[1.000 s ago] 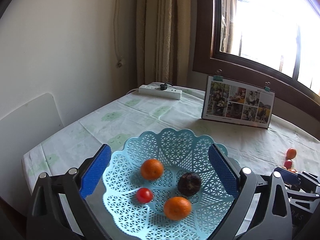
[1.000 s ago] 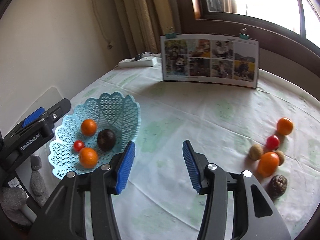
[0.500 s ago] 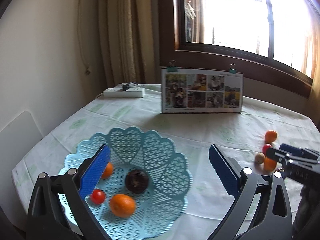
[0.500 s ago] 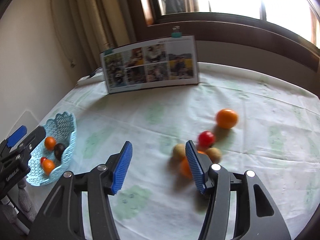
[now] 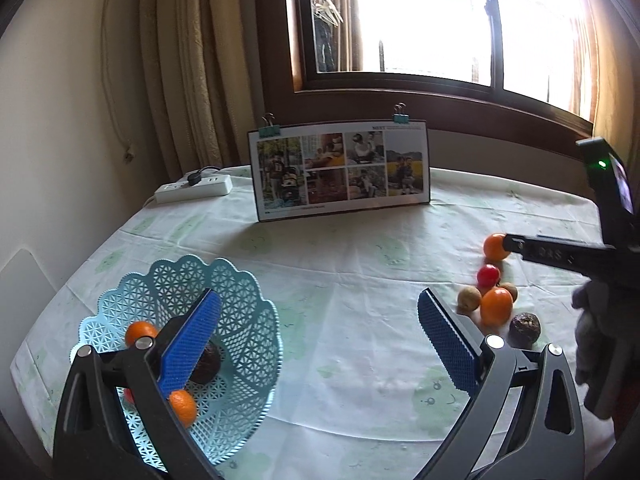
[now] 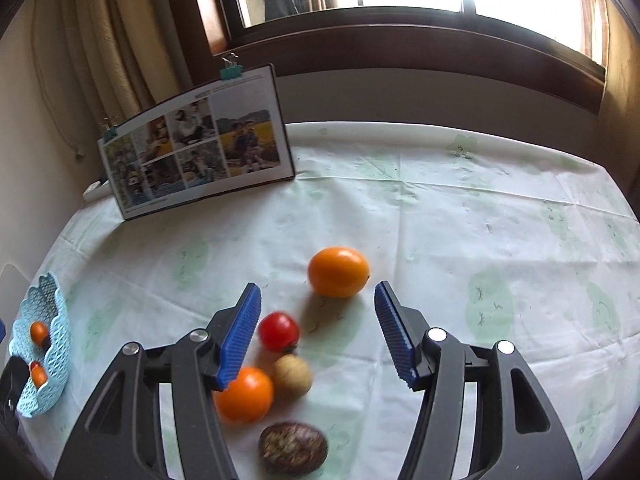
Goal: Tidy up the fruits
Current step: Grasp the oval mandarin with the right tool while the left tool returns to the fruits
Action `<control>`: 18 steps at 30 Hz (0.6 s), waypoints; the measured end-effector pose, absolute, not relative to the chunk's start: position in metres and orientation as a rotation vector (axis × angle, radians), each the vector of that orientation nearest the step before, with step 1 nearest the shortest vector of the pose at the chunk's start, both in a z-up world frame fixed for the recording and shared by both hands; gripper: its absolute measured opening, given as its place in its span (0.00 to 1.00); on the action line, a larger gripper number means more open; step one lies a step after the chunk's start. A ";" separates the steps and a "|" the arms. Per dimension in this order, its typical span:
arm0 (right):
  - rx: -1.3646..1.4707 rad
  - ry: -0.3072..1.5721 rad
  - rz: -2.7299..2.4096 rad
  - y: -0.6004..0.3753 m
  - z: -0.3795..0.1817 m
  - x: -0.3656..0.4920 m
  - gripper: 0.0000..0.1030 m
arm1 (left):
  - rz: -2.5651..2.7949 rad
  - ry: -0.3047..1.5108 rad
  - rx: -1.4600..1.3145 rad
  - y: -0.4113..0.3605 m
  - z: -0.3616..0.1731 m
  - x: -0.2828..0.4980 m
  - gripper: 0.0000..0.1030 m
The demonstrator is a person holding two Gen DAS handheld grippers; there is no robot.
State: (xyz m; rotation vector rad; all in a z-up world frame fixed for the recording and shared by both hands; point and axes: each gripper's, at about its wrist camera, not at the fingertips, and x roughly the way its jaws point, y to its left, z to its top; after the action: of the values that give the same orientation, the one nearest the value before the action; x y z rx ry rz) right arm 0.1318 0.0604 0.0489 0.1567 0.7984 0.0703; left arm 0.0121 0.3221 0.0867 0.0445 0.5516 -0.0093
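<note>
Table (image 6: 460, 216): pale cloth with faint green print.

Basket (image 5: 240, 320): light blue openwork plastic, on the table's left side. Holds two oranges, a dark round fruit (image 5: 206, 364) and a small red fruit, partly hidden behind the left tongs.

Loose fruit, right side of table: large orange (image 6: 338, 272) standing apart at the back; cherry tomato (image 6: 279, 331); tan round fruit (image 6: 292, 375) just beside the tomato; second orange (image 6: 244, 394), touching the tan fruit; dark wrinkled fruit (image 6: 293, 447) nearest the camera.

Left tongs (image 5: 320, 340): spread wide, holding nothing, above the basket's right edge.

Right tongs (image 6: 318, 332): spread, holding nothing, over the fruit cluster; the tomato lies between its blue pads.

Photo board (image 5: 340, 170): upright at the back, two binder clips on top.

Power strip (image 5: 194, 189): white, left of the board
</note>
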 end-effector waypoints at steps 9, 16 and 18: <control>0.179 0.897 0.040 0.056 0.018 0.183 0.59 | -0.035 0.582 0.058 0.314 0.080 0.018 0.97; 0.155 0.916 0.032 0.057 0.007 0.192 0.44 | -0.045 0.604 0.063 0.309 0.077 0.027 0.97; 0.159 0.920 0.046 0.056 0.008 0.190 0.44 | -0.058 0.611 0.065 0.305 0.076 0.030 0.97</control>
State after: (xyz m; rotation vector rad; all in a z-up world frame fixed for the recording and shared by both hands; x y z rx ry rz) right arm 0.1902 0.0560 0.0079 0.1586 0.9197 0.0459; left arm 0.0296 0.3048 0.0758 0.0651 0.6113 -0.0580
